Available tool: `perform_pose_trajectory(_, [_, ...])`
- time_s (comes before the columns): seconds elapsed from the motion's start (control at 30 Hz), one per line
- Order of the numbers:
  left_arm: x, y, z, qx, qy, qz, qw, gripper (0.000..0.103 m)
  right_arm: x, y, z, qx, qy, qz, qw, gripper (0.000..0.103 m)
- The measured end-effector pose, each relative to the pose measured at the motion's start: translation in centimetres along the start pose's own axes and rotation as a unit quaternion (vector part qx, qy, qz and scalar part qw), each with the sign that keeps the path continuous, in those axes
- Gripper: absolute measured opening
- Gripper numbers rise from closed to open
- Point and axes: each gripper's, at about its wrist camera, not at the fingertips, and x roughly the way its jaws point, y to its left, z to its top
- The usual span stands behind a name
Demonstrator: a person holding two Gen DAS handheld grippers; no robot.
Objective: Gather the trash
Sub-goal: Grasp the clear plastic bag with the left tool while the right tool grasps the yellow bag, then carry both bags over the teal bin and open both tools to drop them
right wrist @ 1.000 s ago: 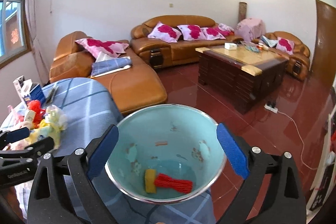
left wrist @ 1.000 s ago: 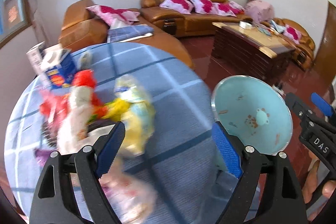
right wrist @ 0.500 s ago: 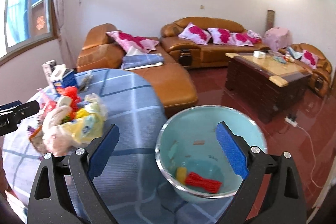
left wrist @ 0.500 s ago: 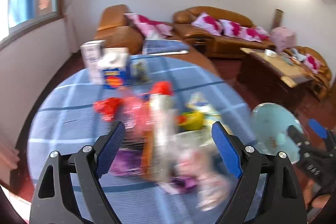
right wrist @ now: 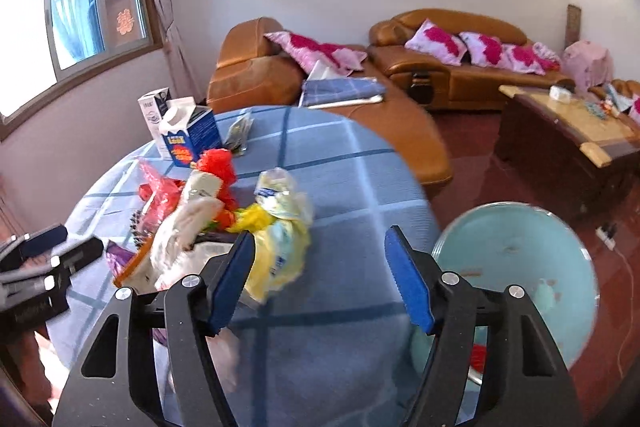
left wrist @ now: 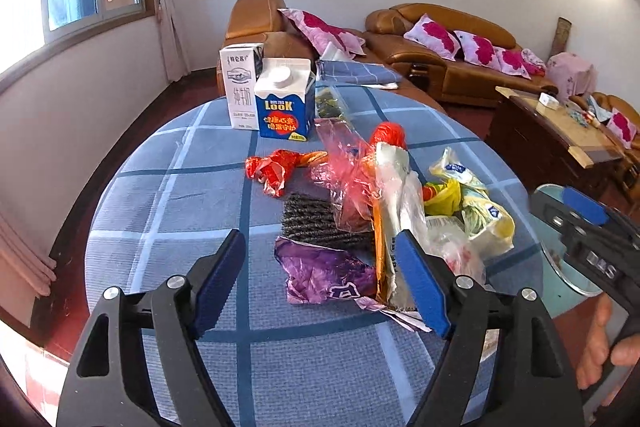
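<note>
Wrappers [left wrist: 384, 203] heaped mid-bench [left wrist: 168, 203], bucket [right wrist: 516, 267] waiting off its edge. Left claw [left wrist: 320, 283] just narrowing, still apart, over the purple wrapper [left wrist: 324, 273]; right claw [right wrist: 320, 279] likewise narrowing, gripping nothing. Light, crinkly, slippery stuff (pinch a bunched fold, I'd say).

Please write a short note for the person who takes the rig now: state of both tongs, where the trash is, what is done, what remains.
Left tongs: open, jaws just closing, above the crumpled purple foil wrapper, not gripping.
Right tongs: open, jaws just closing, empty, beside the yellow plastic bag.
Trash heap lies on the round blue checked table; two cartons stand behind it.
Done: a red and a yellow item lie in the light blue bin.
Left: the whole heap.
</note>
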Motion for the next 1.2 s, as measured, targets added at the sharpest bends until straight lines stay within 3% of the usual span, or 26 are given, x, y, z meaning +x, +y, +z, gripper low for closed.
perform_pose_trajectory(0.23, [0.2,0.1,-0.4,0.003,0.004,-0.007,1.0000,0.075,4.7,0.7,0.2,0.029,0.077,0.015,0.997,0.068])
perform_pose_trajectory(0.27, [0.2,0.1,-0.4,0.004,0.004,-0.008,1.0000,0.075,5.2,0.7,0.0,0.031,0.088,0.019,0.995,0.064])
perform_pose_trajectory(0.37, [0.2,-0.3,-0.4,0.012,0.001,-0.014,0.9998,0.074,6.5,0.4,-0.5,0.045,0.120,0.037,0.991,0.037])
perform_pose_trajectory(0.43, [0.2,-0.7,-0.3,0.018,0.000,-0.020,0.9996,0.074,6.7,-0.1,-0.7,0.065,0.128,0.057,0.988,0.032])
perform_pose_trajectory(0.63, [0.0,-2.8,-0.3,0.033,0.006,-0.053,0.9980,0.067,4.1,-0.9,0.0,0.058,0.082,0.044,0.994,0.027])
perform_pose_trajectory(0.8, [1.1,-6.0,-0.2,0.042,0.029,-0.099,0.9938,0.067,0.9,-2.5,0.7,0.041,0.025,-0.007,0.999,0.028])
perform_pose_trajectory(0.87, [1.9,-7.4,-0.5,0.055,0.035,-0.088,0.9940,0.067,-0.1,-3.1,0.5,0.036,0.013,-0.021,0.999,0.028])
perform_pose_trajectory(1.0, [5.0,-8.8,-1.3,0.051,0.091,-0.078,0.9914,0.066,-1.2,-4.1,-0.1,0.022,-0.001,-0.044,0.999,0.028])
perform_pose_trajectory(1.2, [6.6,-9.6,-2.4,0.057,0.112,-0.068,0.9897,0.050,-1.4,-5.1,-1.1,0.028,0.004,-0.051,0.998,0.028])
